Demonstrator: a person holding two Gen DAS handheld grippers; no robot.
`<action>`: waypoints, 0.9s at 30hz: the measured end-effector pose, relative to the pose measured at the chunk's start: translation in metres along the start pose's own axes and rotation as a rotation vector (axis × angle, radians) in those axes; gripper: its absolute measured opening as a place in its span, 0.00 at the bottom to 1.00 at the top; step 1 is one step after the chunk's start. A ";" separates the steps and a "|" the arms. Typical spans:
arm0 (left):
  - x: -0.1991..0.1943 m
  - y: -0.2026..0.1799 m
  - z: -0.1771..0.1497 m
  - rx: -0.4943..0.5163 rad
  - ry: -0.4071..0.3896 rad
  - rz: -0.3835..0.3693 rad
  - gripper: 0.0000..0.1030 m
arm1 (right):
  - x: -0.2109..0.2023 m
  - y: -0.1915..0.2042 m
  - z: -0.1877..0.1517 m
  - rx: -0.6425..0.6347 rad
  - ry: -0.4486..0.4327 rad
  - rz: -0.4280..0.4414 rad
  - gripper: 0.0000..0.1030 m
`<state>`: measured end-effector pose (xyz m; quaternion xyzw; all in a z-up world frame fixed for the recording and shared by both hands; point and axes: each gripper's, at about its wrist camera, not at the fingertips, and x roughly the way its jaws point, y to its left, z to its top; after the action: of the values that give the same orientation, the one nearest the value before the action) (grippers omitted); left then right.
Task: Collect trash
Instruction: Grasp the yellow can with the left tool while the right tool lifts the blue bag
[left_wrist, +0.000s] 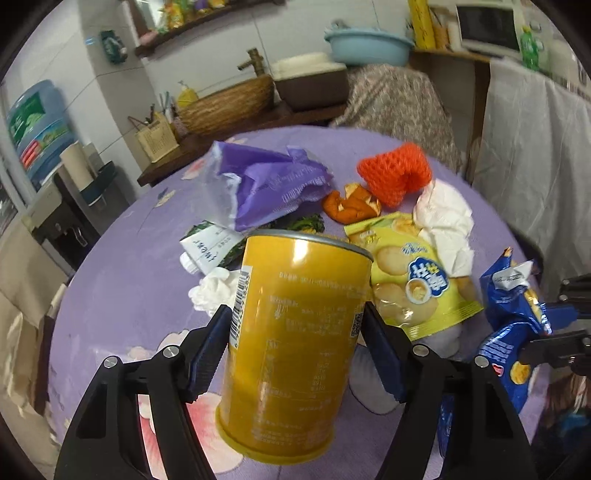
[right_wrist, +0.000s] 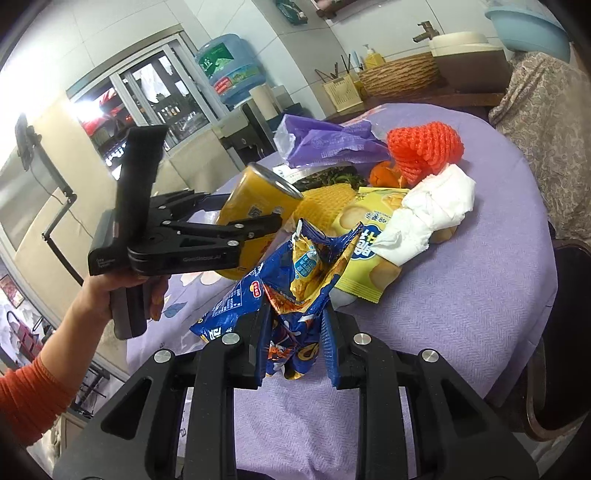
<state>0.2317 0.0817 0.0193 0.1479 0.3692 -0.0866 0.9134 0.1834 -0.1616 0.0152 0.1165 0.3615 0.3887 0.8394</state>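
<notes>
My left gripper (left_wrist: 297, 321) is shut on a yellow snack can (left_wrist: 295, 339), held tilted above the purple tablecloth (left_wrist: 129, 280); it also shows in the right wrist view (right_wrist: 255, 206). My right gripper (right_wrist: 295, 317) is shut on a crumpled blue chip bag (right_wrist: 295, 280), which also shows at the right of the left wrist view (left_wrist: 513, 332). More trash lies on the table: a yellow biscuit bag (left_wrist: 413, 280), white tissue (left_wrist: 447, 225), an orange foam net (left_wrist: 399, 173), orange peel (left_wrist: 351, 206), a purple bag (left_wrist: 273, 184).
A small white tissue (left_wrist: 214, 291) and a green-white wrapper (left_wrist: 210, 247) lie left of the can. A counter with a woven basket (left_wrist: 229, 103) stands behind the table, a water dispenser (left_wrist: 37, 125) at left, covered chairs (left_wrist: 528, 166) at right.
</notes>
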 end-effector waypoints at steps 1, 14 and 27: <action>-0.005 0.002 -0.003 -0.026 -0.019 -0.010 0.67 | -0.002 0.001 -0.001 -0.008 -0.006 0.002 0.24; -0.048 -0.020 -0.027 -0.136 -0.175 -0.054 0.65 | -0.046 -0.001 -0.017 -0.060 -0.053 -0.006 0.24; -0.077 -0.095 0.014 -0.050 -0.293 -0.245 0.65 | -0.151 -0.080 -0.011 0.019 -0.165 -0.299 0.24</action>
<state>0.1612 -0.0084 0.0632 0.0650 0.2493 -0.2086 0.9435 0.1553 -0.3278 0.0467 0.1008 0.3084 0.2453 0.9136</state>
